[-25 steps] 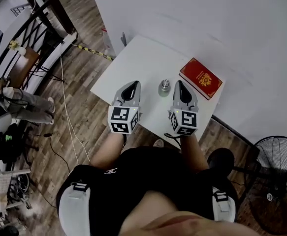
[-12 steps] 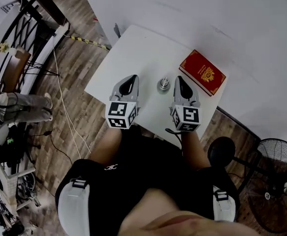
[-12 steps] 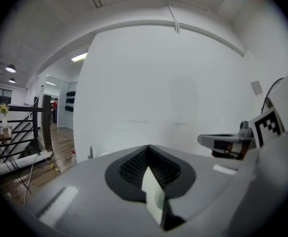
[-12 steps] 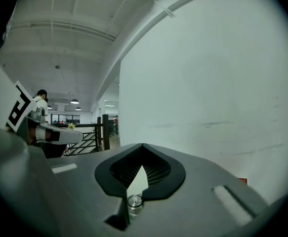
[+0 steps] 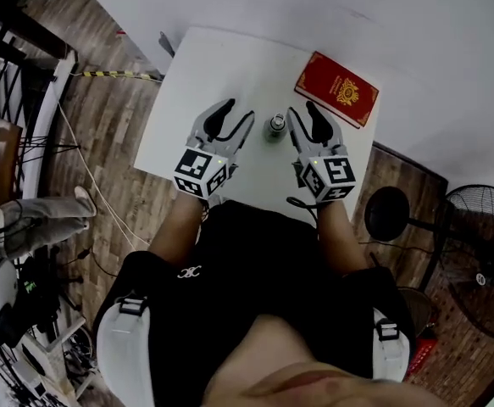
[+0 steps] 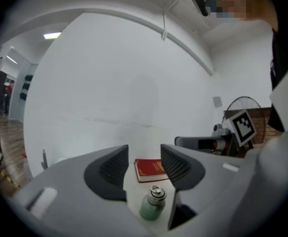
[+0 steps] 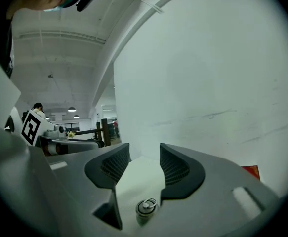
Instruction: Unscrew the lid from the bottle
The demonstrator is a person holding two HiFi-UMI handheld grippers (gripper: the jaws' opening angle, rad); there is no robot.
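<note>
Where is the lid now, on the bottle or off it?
On. The metal lid sits on top of the upright green bottle, which stands on the table. How tight it is, I cannot tell.

light: dim, even | gripper views: fisheye, dark corners | focus: slightly soft

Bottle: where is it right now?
Head view, centre: the bottle stands on the white table between the left gripper and the right gripper, in neither's jaws, which have just been opening. The red book lies beyond it to the right.
</note>
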